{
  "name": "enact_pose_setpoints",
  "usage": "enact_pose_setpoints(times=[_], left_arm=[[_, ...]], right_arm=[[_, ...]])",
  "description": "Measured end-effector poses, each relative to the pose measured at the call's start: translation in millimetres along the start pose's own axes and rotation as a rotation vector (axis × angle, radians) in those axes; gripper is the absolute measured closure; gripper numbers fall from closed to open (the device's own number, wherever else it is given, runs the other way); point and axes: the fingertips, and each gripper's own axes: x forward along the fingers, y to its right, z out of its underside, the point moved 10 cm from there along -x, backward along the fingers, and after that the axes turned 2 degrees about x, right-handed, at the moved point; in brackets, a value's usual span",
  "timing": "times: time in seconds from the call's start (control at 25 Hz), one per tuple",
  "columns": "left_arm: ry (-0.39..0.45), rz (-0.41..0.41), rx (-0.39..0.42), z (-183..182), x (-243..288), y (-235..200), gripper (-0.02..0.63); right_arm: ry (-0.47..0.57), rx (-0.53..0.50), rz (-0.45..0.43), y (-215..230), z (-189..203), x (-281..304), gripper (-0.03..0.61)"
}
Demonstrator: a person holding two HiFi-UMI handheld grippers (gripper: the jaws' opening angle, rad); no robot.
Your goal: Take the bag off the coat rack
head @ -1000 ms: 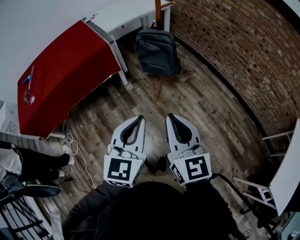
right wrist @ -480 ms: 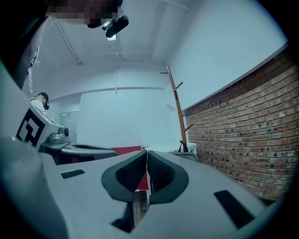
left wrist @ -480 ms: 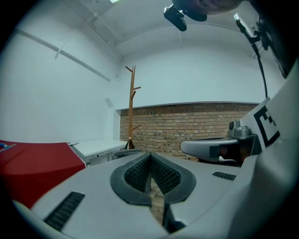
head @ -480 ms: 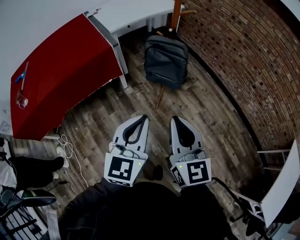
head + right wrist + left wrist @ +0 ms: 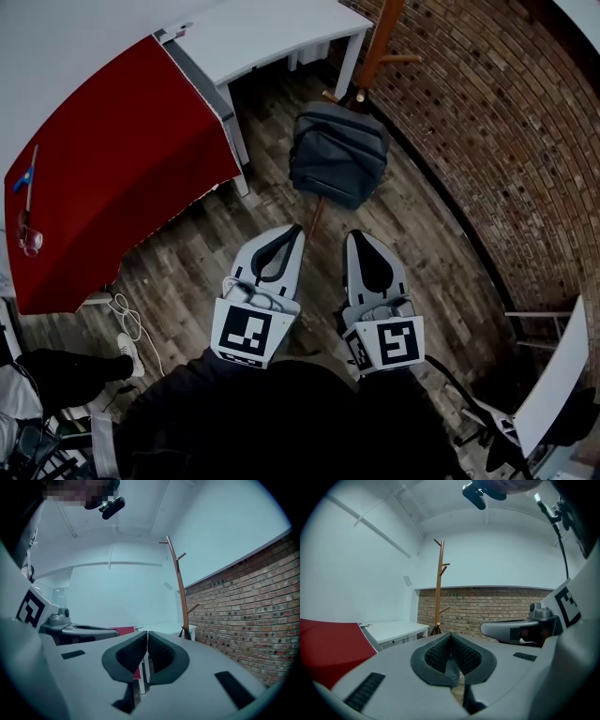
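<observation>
Left gripper [image 5: 289, 233] and right gripper [image 5: 361, 239] are held side by side near the person's body, pointing forward, both with jaws closed and empty.

Big red cloth [image 5: 112, 159] covers a table out at 9 to 10 o'clock, with a pen [image 5: 29, 183] and some small clear thing [image 5: 28, 242] lying near its left edge. A white desk [image 5: 272, 33] sits right beside it at 12. The brick wall [image 5: 506, 122] curves round from 1 to 4, over a plank floor [image 5: 187, 262]. A white cable [image 5: 127, 314] loops on the floor at 8, and another white tabletop [image 5: 553, 375] pokes in at 4.
</observation>
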Motion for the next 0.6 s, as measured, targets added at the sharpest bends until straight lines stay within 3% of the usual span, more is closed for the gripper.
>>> enact_pose_setpoints(times=[0.32, 0.6], left_arm=[[0.004, 0.077, 0.001, -5, 41, -29, 0.604], [-0.018, 0.111, -0.007, -1, 93, -25, 0.604]], right_arm=[[0.018, -0.032, 0.076, 15, -15, 33, 0.57], [0.044, -0.016, 0.137, 64, -11, 52, 0.569]])
